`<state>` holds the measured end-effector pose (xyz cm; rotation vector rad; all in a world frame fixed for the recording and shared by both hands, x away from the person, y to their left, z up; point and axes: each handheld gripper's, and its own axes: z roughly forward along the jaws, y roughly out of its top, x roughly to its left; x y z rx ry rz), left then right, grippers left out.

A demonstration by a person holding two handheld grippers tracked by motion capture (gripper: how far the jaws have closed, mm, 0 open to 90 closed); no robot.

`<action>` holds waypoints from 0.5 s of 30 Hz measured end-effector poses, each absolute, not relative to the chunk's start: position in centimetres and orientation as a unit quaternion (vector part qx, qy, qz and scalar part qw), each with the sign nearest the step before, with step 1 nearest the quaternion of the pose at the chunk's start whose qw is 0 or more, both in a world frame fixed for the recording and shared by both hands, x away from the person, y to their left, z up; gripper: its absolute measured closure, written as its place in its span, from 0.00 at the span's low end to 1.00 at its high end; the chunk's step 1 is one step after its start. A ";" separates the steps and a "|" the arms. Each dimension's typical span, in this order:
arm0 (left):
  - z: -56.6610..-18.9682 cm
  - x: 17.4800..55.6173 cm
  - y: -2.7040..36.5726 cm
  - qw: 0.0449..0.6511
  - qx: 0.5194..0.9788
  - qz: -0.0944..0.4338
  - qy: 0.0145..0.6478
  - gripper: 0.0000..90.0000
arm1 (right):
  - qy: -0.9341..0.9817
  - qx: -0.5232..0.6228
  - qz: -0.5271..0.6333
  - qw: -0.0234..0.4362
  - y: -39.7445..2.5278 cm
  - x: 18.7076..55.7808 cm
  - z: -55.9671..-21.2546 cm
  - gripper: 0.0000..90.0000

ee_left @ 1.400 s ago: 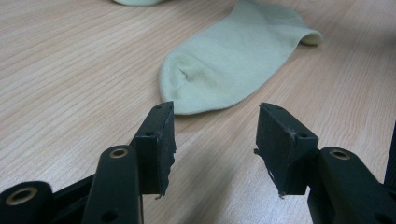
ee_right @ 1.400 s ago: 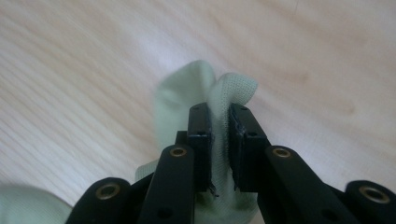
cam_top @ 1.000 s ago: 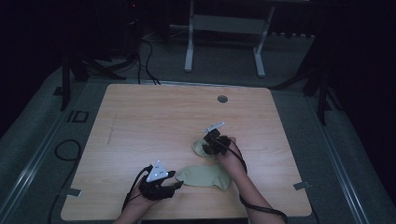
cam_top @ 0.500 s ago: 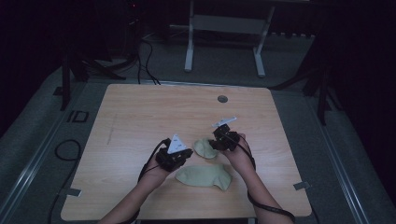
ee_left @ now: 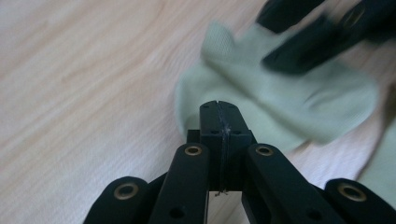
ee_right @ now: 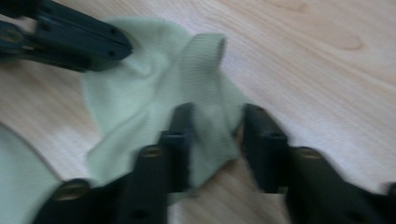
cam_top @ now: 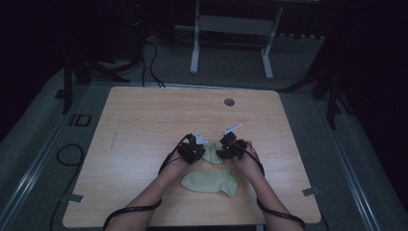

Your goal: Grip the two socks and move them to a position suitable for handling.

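Note:
Two pale green socks lie on the wooden table [cam_top: 144, 125]. One sock lies flat [cam_top: 211, 182] near the front, between the forearms. The other is crumpled [cam_top: 212, 155] [ee_left: 280, 98] [ee_right: 154, 88] between both grippers. My left gripper [cam_top: 199, 152] [ee_left: 218, 108] is shut, its tip at the crumpled sock's left edge, with no cloth visible between the jaws. My right gripper [cam_top: 222, 151] [ee_right: 217, 123] is open, its fingers [ee_right: 180, 135] astride the sock's ribbed cuff [ee_right: 203, 60]. The flat sock's edge [ee_right: 18, 172] shows at the lower left of the right gripper view.
A round grommet [cam_top: 229, 102] sits near the table's far edge. Cables trail from both grippers off the front edge. Bare wood lies to the left, the right and the far side. A white metal frame [cam_top: 231, 29] stands on the floor beyond.
My left gripper has moved from the table's front left up to the crumpled sock. The right gripper shifted slightly right, then lowered onto the sock.

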<state>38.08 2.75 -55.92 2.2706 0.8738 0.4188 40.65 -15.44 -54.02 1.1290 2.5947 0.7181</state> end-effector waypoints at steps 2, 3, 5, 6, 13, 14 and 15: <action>-56.0 38.1 2.9 0.337 0.863 0.154 0.343 0.99 | 0.885 0.382 0.243 0.114 -15.3 40.5 -54.0 0.84; -56.0 38.0 2.9 0.337 0.863 0.156 0.342 0.99 | 0.886 0.379 0.240 0.117 -15.2 40.4 -54.0 0.87; -56.0 37.9 2.9 0.335 0.864 0.159 0.339 0.99 | 0.887 0.375 0.235 0.131 -15.0 40.3 -53.7 0.90; -56.0 37.8 2.9 0.335 0.864 0.159 0.340 0.99 | 0.886 0.375 0.237 0.130 -15.1 40.3 -53.6 0.90; -56.0 37.7 3.5 0.337 0.861 0.154 0.349 0.99 | 0.869 0.389 0.268 0.147 -17.2 40.0 -51.3 0.90; -56.0 37.6 3.6 0.336 0.861 0.156 0.349 0.99 | 0.866 0.395 0.269 0.150 -17.6 40.0 -51.1 0.90; -56.0 37.6 3.7 0.335 0.860 0.156 0.352 0.99 | 0.863 0.398 0.270 0.151 -18.1 40.1 -50.9 0.90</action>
